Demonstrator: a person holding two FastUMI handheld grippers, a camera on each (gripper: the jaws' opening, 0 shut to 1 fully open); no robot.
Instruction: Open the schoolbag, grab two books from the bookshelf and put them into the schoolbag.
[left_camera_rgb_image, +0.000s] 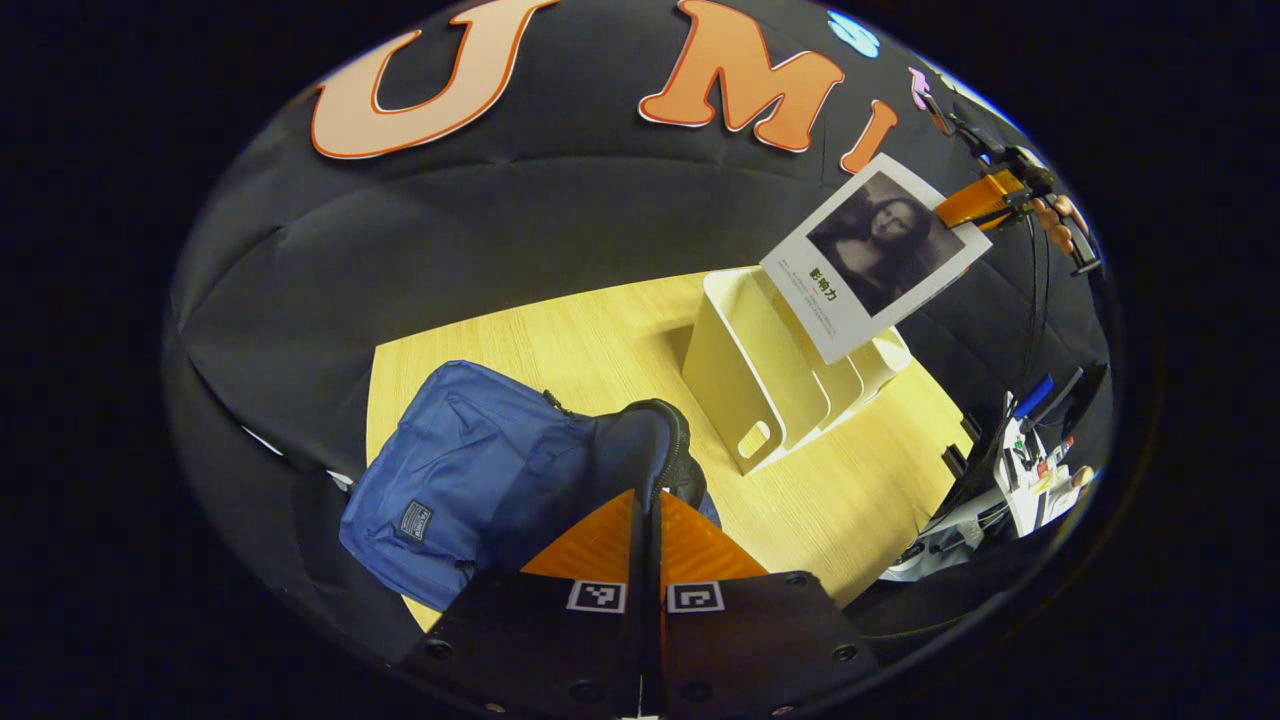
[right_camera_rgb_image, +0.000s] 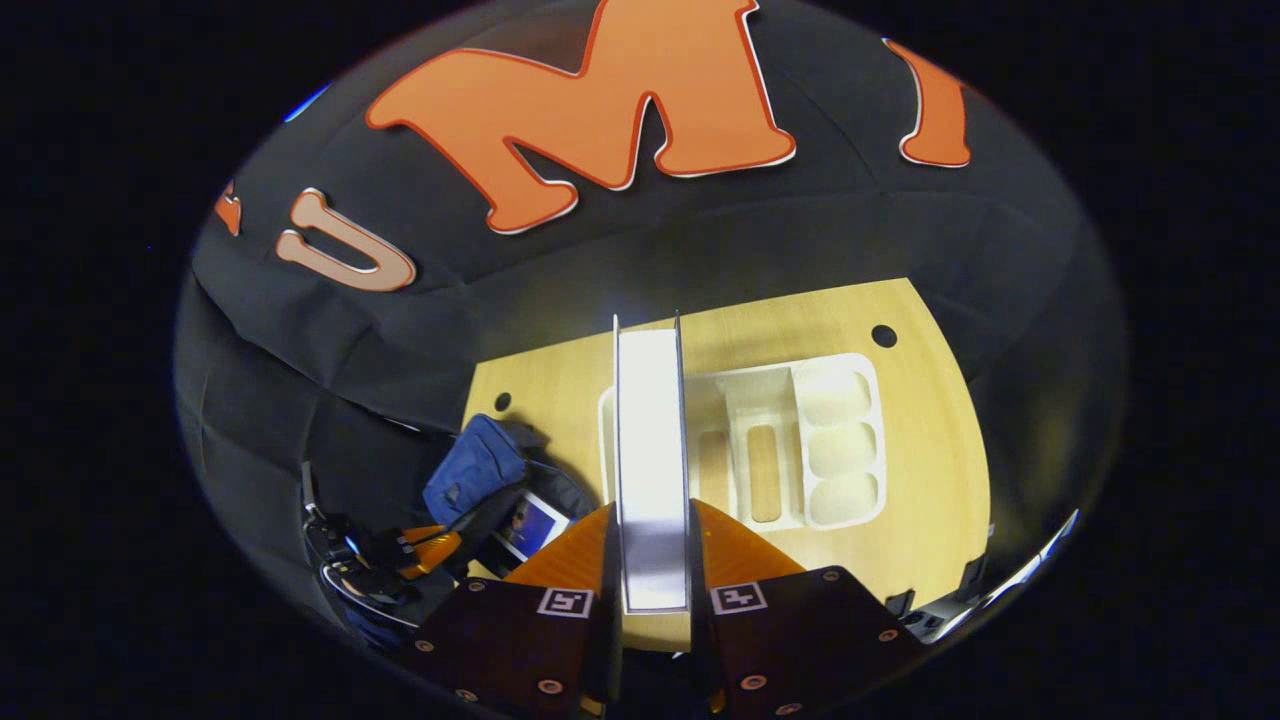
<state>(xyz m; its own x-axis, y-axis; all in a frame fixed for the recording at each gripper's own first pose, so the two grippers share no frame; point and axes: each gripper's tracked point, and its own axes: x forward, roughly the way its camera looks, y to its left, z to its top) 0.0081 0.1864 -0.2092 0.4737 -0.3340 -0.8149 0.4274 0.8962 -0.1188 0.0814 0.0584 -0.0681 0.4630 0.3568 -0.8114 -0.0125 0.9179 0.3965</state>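
The blue schoolbag (left_camera_rgb_image: 470, 480) lies on the wooden table (left_camera_rgb_image: 560, 340), its mouth held up at the near end; in the left gripper view the left gripper (left_camera_rgb_image: 648, 520) has its two fingers drawn together on the dark rim of that mouth, a thin fold of fabric pinched between them; in the right gripper view the same bag (right_camera_rgb_image: 478, 468) sits at the table's left edge, gaping, with one book (right_camera_rgb_image: 533, 528) already inside, its blue cover showing in the opening; the left gripper (right_camera_rgb_image: 425, 550) shows there beside the bag, at its near edge; the white bookshelf (left_camera_rgb_image: 770, 390) stands to the right of the bag, well apart from it, an open file rack with slotted sides; seen from above in the right gripper view, the bookshelf (right_camera_rgb_image: 830, 440) has several upright bays and three shallow rounded pockets along its right side, and no book can be seen in any of them; the second book (left_camera_rgb_image: 875, 255), white with a dark portrait on the cover, hangs in the air above the rack, clamped at one corner by the right gripper (left_camera_rgb_image: 985, 205); in the right gripper view that book (right_camera_rgb_image: 650, 450) is seen edge-on, held upright between the right gripper's (right_camera_rgb_image: 650, 570) two fingers, which press on both covers; count: one bag, one rack, two books, one in the bag and one aloft; a clutter of cables and gear (left_camera_rgb_image: 1010, 470) lies off the table's right edge.
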